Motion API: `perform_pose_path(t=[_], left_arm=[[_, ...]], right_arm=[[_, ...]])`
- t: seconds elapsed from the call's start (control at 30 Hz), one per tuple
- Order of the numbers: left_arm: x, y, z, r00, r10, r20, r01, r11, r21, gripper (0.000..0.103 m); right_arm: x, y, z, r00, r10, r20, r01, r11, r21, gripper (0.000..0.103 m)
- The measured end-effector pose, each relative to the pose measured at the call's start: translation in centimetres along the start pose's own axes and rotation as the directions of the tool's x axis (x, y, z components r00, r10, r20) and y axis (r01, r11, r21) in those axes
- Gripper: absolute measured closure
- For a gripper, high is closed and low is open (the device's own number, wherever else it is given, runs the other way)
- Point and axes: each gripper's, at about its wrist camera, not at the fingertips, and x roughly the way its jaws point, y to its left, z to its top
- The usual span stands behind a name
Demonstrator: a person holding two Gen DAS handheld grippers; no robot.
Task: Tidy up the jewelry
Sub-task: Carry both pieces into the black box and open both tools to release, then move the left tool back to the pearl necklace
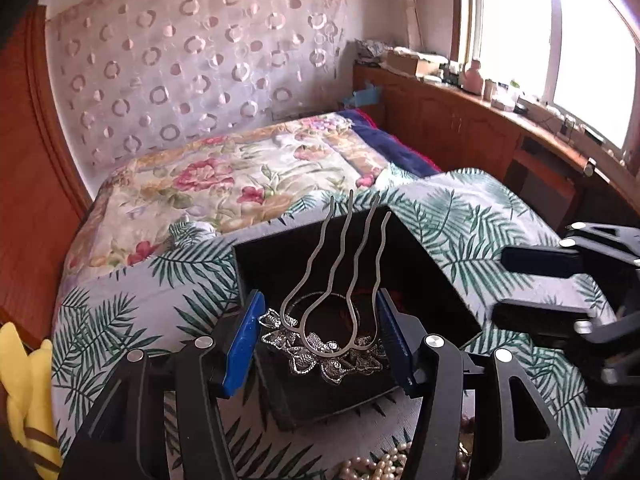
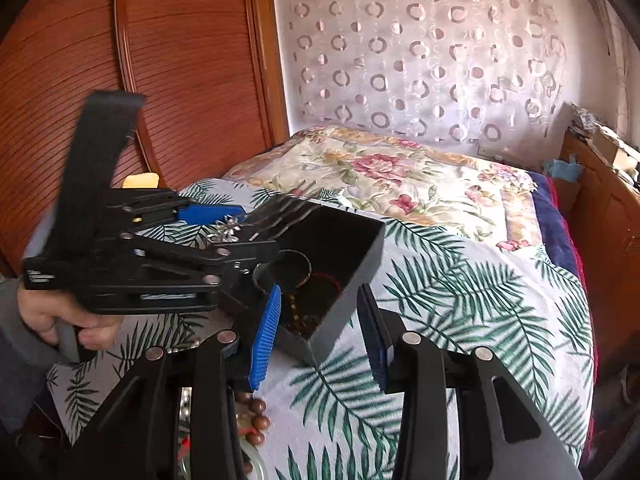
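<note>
Hair comb (image 1: 332,280), a silver four-pronged piece with a filigree flower head, sits clamped between the blue pads of the left gripper (image 1: 318,334). Its wavy prongs point away from the camera and upward, over the open black box (image 1: 420,276), while the flower head hangs at the box's near edge, between the two fingertips. From the right wrist view the same comb (image 2: 256,226) shows side-on in the left gripper (image 2: 236,226), its prongs reaching over the box's rim (image 2: 352,220).

Inside the box (image 2: 360,256) lie a dark bangle (image 2: 288,268), a thin red cord and a strand of brown beads (image 2: 298,318), partly hidden by the gripper parts in front.

The right gripper (image 2: 320,340) stands partly open with nothing between its pads; the near corner of the box lies just ahead of them. In the left wrist view it (image 1: 496,284) hovers to the right of the box.

A hand (image 2: 60,320) in a grey sleeve grips the left tool's handle. On the palm-leaf cloth (image 1: 460,208) nearer the cameras lie a pearl strand (image 1: 380,464) and wooden beads (image 2: 256,416).
</note>
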Motion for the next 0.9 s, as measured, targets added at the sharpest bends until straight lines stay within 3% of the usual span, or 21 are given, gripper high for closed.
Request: perform_pose_path(t=[0.23,0.57,0.67,0.73,0.9], left_arm=[[1.4,-0.3,-0.7,0.999,0.021,-0.045,-0.021,1.000,0.013,0.049],[-0.3,-0.6,-1.0,1.000,0.008,-0.005,-0.008,1.000,0.012,0.042],[-1.9,-0.8,-1.6,0.999,0.003,0.032,-0.004,1.000,0.009,0.032],[-3.3,-1.0,-2.4,0.998,-0.007,0.058,0.006,1.000,0.007,0.030],[-6.4,-1.3,-4.5,0.993,-0.014,0.117,0.015,1.000,-0.006,0.013]], right_arm=[[-1.4,-0.6,-2.1,1.000,-0.011,0.004,0.011,1.000,0.019,0.061],[-2.9,0.3,-4.6,1.000,-0.007,-0.002,0.008,1.000,0.027,0.061],[-3.3,1.1,-5.7,1.000,-0.004,-0.011,0.004,1.000,0.014,0.059],[-3.5,1.8,-6.6,1.000,0.001,-0.018,-0.001,1.000,0.009,0.050],[-3.8,3.6,-8.4,0.999,0.015,-0.035,-0.015,1.000,-0.001,0.043]])
